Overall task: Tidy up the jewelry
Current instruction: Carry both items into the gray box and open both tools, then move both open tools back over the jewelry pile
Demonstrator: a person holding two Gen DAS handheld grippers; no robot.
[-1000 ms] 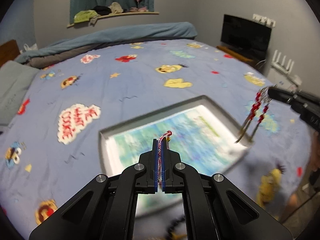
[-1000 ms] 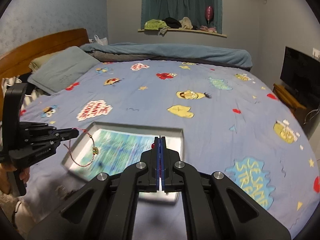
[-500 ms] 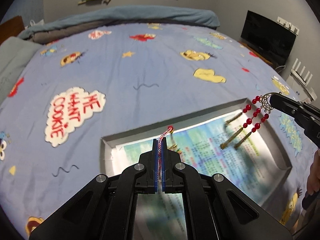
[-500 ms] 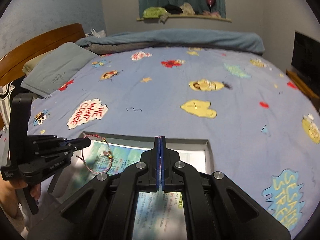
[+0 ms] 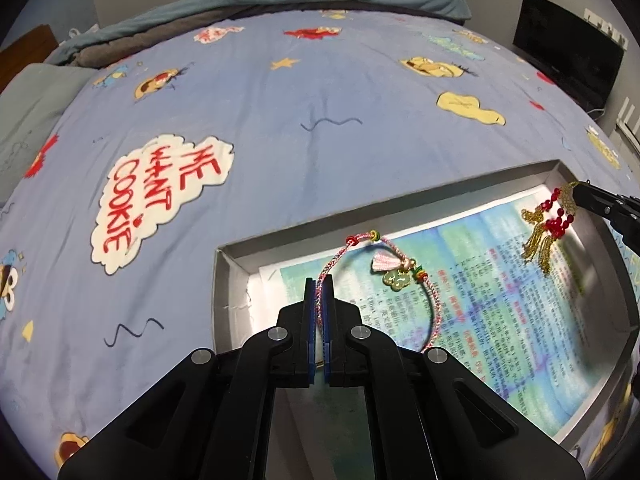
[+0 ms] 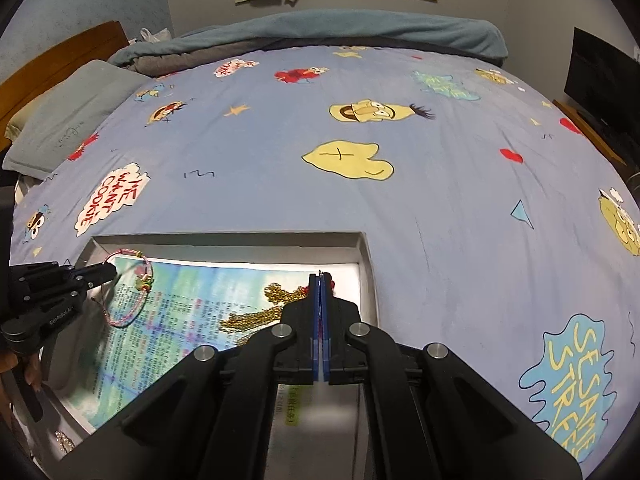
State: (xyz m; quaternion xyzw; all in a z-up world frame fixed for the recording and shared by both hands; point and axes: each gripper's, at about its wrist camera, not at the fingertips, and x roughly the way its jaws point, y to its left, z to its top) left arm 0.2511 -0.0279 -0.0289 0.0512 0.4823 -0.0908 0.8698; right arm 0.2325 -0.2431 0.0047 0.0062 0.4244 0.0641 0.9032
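Gripping bracelet (image 5: 404, 268), beaded ornament (image 5: 550, 220)

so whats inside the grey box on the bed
A printed blue-green sheet lines the grey box. The braided bracelet and red-beaded gold tassel piece hang inside from shut claws. The box floor beneath the sheet is hidden.

You have a cartoon-print bedsheet (image 6: 400, 208), a grey pillow (image 6: 76, 120), a rolled teal blanket (image 6: 340, 34), and a dark television (image 5: 568, 56).

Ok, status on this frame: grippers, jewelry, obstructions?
Left gripper shut on pink braided bracelet. Right gripper shut on red-bead gold tassel piece. Both over the tray. Nothing blocking.
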